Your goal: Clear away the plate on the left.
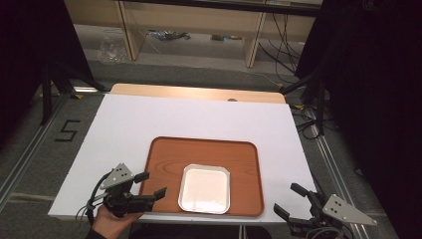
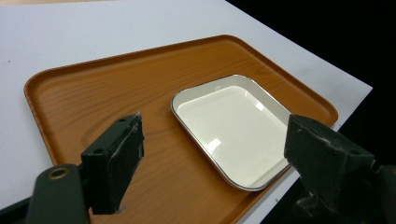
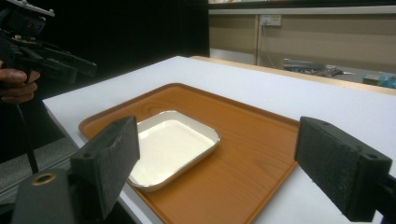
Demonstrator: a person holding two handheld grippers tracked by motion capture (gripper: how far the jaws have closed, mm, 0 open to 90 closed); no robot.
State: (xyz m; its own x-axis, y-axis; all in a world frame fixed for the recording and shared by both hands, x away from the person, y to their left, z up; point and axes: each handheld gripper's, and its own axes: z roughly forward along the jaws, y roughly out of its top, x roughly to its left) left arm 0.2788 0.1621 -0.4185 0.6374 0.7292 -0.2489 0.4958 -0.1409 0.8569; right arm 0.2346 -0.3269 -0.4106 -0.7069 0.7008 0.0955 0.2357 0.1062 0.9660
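Observation:
A brown wooden tray [image 1: 164,158] [image 2: 93,88] [image 3: 252,140] lies on the white table near its front edge. A square white dish with a metal rim [image 1: 205,188] [image 2: 233,126] [image 3: 168,144] rests empty in the tray's front middle. My left gripper [image 1: 151,184] [image 2: 212,163] hovers open at the tray's front left corner, held by a hand, its jaws pointing right toward the dish. My right gripper [image 1: 290,200] [image 3: 217,172] stands open off the table's front right corner, jaws aimed at the tray. Nothing sits between either pair of jaws.
The white table top [image 1: 189,117] stretches behind the tray to a wooden back edge [image 1: 199,92]. Black stands and cables [image 1: 311,99] flank the table on the grey floor. A "5" mark [image 1: 67,130] is taped on the floor at left.

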